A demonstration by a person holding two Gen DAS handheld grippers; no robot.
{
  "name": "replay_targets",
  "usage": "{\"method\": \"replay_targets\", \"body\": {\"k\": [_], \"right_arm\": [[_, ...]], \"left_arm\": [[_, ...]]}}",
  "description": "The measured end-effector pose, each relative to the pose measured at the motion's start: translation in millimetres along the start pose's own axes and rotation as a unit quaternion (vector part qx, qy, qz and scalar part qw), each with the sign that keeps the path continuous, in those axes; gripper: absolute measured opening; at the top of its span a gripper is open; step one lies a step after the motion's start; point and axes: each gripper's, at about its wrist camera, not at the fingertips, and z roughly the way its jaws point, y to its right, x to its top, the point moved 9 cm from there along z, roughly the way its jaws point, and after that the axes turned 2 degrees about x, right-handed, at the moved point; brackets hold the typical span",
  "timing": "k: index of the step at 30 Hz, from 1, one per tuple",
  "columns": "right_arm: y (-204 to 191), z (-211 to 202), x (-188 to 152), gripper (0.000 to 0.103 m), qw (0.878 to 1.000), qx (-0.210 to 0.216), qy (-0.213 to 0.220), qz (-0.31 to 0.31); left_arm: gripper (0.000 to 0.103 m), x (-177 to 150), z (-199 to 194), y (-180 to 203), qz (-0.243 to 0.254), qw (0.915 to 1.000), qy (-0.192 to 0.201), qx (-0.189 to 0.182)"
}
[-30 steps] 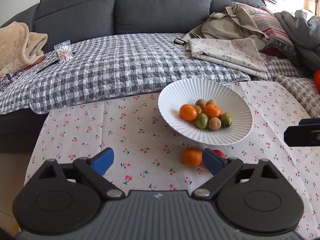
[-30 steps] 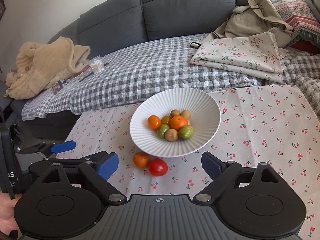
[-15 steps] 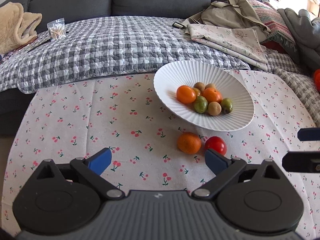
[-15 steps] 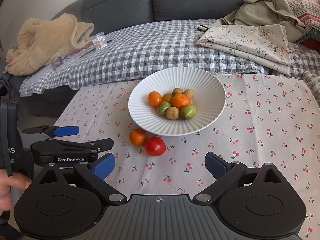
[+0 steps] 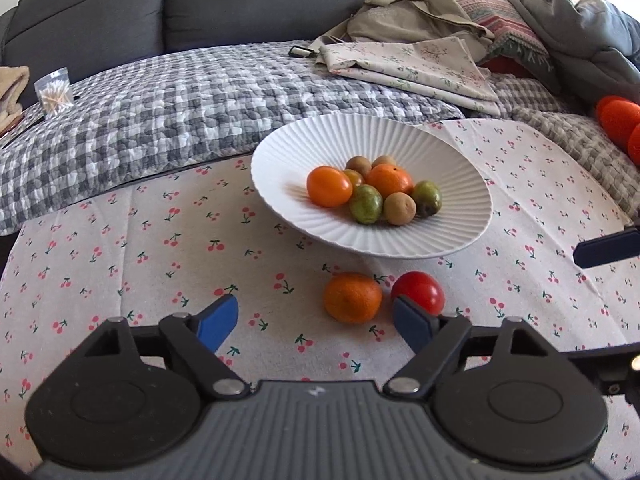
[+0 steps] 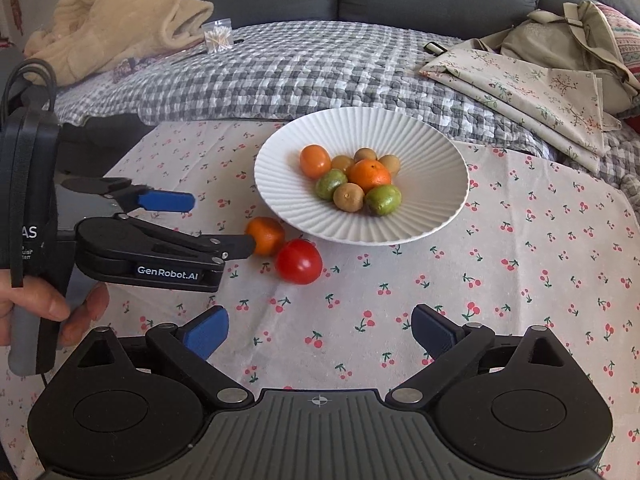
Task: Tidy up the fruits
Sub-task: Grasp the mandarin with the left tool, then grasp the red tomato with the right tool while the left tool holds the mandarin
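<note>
A white ribbed bowl on the cherry-print cloth holds several small orange, green and brown fruits. A loose orange and a red tomato lie on the cloth just in front of the bowl. My left gripper is open and empty; the orange lies just beyond its fingertips, nearer the right finger. My right gripper is open and empty, a little short of the tomato. One of its blue fingers shows at the right edge of the left wrist view.
A grey sofa with a checked quilt lies behind the table. On it are folded floral cloth, a bag, a beige blanket and a packet of cotton swabs. Orange objects sit at far right.
Both grippers have moved forward and down toward the loose orange and tomato. The left gripper now reaches the orange. Both stay open.
</note>
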Motion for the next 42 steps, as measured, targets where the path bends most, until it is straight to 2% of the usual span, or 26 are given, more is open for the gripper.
{"method": "replay_targets", "body": {"k": [6,11,13,16,23,29,33,35,37,42], "right_arm": [[-2,11,0,0.099,1.000,-0.001,-0.001,-0.017],[-2,22,0,0.099,1.000,-0.006,-0.003,-0.028],[-2,28,-1,0.098,0.999,-0.010,-0.007,-0.038],[-3,36,0,0.098,0.999,-0.011,-0.003,-0.044],[-6,56,4,0.097,0.998,-0.006,0.003,-0.060],[-6,65,12,0.095,0.999,0.008,0.018,-0.041],[-9,75,19,0.084,0.999,0.019,0.020,-0.024],[-13,82,19,0.072,0.999,0.022,0.013,-0.025],[-17,87,17,0.038,0.999,0.019,0.003,-0.034],[-19,82,18,0.036,0.999,0.022,0.005,-0.042]], "left_arm": [[0.076,-3,16,5,0.016,0.9997,-0.008,-0.014],[0.057,-4,24,11,0.025,0.9992,-0.014,-0.028],[0.044,-5,27,14,0.028,0.9988,-0.016,-0.036],[0.034,-4,29,17,0.037,0.9985,-0.012,-0.039],[0.033,-3,28,14,0.043,0.9981,-0.006,-0.045],[0.032,1,19,-4,0.012,0.9990,-0.004,-0.043],[0.032,3,13,-19,-0.011,0.9992,-0.003,-0.039],[0.032,4,12,-26,-0.022,0.9992,-0.003,-0.035],[0.032,5,11,-32,-0.033,0.9990,-0.002,-0.031],[0.032,4,11,-38,-0.039,0.9989,-0.006,-0.025]]}}
